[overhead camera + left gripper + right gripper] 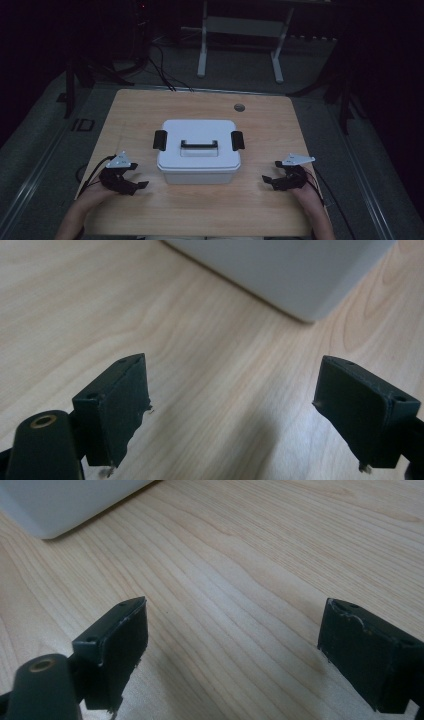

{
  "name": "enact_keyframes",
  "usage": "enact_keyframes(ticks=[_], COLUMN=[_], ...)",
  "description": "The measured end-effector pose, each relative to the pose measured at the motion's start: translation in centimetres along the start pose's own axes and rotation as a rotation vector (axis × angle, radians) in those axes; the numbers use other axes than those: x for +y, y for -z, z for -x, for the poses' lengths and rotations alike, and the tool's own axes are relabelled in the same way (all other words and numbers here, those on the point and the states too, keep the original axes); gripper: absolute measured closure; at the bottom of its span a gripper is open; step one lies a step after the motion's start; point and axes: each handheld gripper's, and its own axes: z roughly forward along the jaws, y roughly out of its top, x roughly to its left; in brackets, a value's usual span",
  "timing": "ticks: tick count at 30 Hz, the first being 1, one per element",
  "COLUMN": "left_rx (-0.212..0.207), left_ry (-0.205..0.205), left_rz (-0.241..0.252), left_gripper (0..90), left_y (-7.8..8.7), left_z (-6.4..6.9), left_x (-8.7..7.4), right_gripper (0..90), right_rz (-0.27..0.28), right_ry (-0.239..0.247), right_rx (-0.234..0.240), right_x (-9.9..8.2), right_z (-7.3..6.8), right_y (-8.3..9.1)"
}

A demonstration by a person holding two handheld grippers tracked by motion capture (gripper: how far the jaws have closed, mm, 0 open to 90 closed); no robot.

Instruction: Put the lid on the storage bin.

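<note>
A white lidded box (198, 151) stands in the middle of the wooden table (140, 107). It has a black handle (199, 144) on the lid and black latches at its left (159, 140) and right (237, 140) ends. My left gripper (140, 186) rests on the table to the box's left, open and empty. To the box's right lies my right gripper (266, 181), also open and empty. In the left gripper view the box's lower corner (300, 275) lies ahead of the gripper (232, 410). The right gripper view shows the box's corner (55, 505) at the upper left, beyond the gripper (232, 652).
A round grommet hole (239, 107) sits near the table's far edge. Beyond the table stand a white frame with legs (240, 45) and dark tripod stands (75, 80) on a grey floor. Cables trail from both grippers off the table's sides.
</note>
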Motion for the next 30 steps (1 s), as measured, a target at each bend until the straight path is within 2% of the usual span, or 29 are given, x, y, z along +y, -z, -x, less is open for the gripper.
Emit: enact_keyframes(ticks=[2,4,7,12,13,14,16,18,21,25,26,27,29,30], left_rx=[0.005,0.021,0.051,0.116,0.115,0.109,0.125,0.131,0.147,0.198,0.198,0.234,0.260,0.260], left_ry=[0.024,0.024,0.048,0.110,0.124,0.131,0.124,0.118,0.126,0.147,0.147,0.148,0.146,0.146], left_rz=[0.028,0.029,0.049,0.128,0.139,0.131,0.112,0.128,0.127,0.131,0.131,0.116,0.111,0.111], left_gripper=[14.3,14.3,14.3,14.3,14.3,14.3,14.3,14.3,14.3,14.3,14.3,14.3,14.3,14.3], left_y=[0.0,0.0,0.1,0.1,0.0,-0.2,-0.4,-0.3,-0.4,-0.3,-0.3,-0.4,-0.4,-0.4], left_z=[0.0,0.1,0.1,0.1,0.0,0.0,0.1,0.3,0.4,0.6,0.6,0.8,0.8,0.8], left_x=[-0.2,-0.4,-0.6,-1.3,-1.6,-1.8,-2.0,-2.0,-2.0,-2.1,-2.1,-2.1,-2.0,-2.0], right_gripper=[12.4,12.4,12.4,12.4,12.4,12.4,12.4,12.4,12.4,12.4,12.4,12.4,12.4,12.4], right_rz=[0.002,0.003,-0.003,0.005,0.006,0.009,0.016,0.020,0.012,0.004,0.006,0.008,0.013,0.016], right_ry=[-0.002,-0.004,0.000,-0.006,-0.007,-0.005,-0.006,-0.009,-0.008,0.000,0.000,-0.004,-0.008,-0.006], right_rx=[-0.002,-0.003,-0.005,-0.007,-0.008,-0.011,-0.016,-0.023,-0.028,-0.035,-0.039,-0.041,-0.049,-0.057], right_x=[0.0,0.0,-0.1,-0.1,-0.1,-0.1,-0.1,-0.1,-0.2,-0.2,-0.2,-0.2,-0.2,-0.2], right_z=[0.0,0.0,0.0,0.0,0.0,0.0,0.1,0.1,0.1,0.0,0.0,0.0,0.1,0.1], right_y=[0.0,0.0,0.0,0.1,0.1,0.1,0.2,0.2,0.1,0.0,0.0,0.0,0.0,0.1])
